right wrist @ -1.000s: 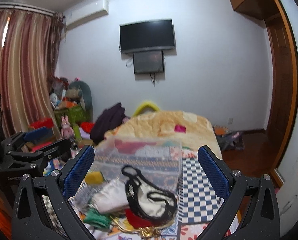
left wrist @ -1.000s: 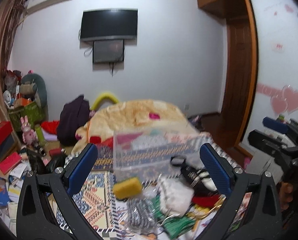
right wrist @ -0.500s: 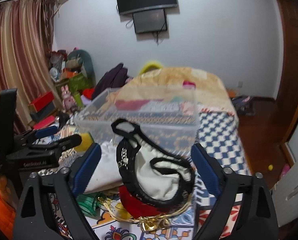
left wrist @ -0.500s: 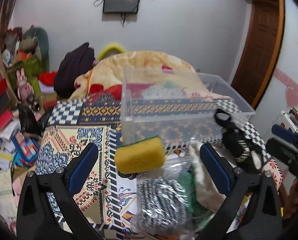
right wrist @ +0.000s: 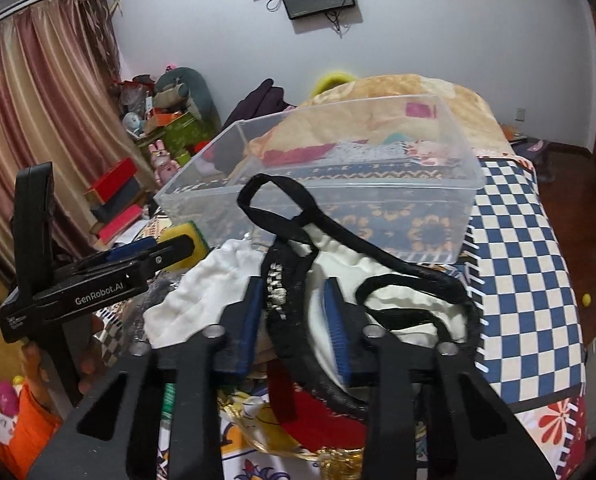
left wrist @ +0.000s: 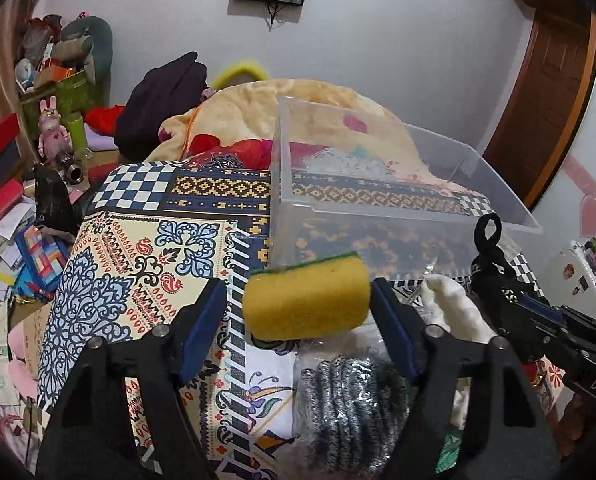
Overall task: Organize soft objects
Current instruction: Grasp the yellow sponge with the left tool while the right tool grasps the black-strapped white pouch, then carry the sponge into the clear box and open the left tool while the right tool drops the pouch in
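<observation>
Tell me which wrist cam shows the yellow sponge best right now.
Left wrist. The yellow sponge sits centred between the left gripper fingers, whole face and green scouring edge visible. In the right wrist view only a corner of it shows, behind the left gripper's fingers beside the clear plastic bin.

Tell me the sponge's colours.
Sponge: yellow, with a green scouring layer along its far top edge; clearest in the left wrist view.

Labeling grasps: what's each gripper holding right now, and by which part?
Left gripper brackets the yellow sponge by its two ends. Right gripper closes on the black-trimmed bag at its sequined strap.
</observation>
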The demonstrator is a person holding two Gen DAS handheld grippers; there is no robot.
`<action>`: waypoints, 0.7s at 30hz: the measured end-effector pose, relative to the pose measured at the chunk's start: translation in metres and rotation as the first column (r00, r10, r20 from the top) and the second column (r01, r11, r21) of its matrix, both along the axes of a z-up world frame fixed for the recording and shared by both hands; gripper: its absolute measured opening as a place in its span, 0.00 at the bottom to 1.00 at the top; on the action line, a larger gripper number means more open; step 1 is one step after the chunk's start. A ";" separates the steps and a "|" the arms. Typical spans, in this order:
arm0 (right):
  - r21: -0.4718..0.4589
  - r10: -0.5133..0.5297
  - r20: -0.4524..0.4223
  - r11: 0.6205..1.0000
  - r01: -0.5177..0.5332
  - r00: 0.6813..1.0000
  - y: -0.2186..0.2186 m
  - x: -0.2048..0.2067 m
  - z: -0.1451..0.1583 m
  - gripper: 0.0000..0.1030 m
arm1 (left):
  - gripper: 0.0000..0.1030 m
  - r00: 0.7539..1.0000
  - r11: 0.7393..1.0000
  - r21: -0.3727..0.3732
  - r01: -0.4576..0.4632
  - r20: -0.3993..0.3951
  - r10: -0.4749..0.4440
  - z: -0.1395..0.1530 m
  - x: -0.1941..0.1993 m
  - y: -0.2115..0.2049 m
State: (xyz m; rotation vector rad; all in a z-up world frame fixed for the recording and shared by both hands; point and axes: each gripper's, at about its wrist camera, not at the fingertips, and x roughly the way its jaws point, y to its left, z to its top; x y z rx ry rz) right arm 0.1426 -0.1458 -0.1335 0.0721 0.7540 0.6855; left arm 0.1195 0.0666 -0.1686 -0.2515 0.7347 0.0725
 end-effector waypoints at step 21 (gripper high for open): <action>0.066 -0.125 0.220 0.991 0.113 0.967 -0.037 -0.019 0.067 0.14 | 0.55 0.985 0.997 0.068 0.048 0.165 -0.059 0.064 -0.035 -0.016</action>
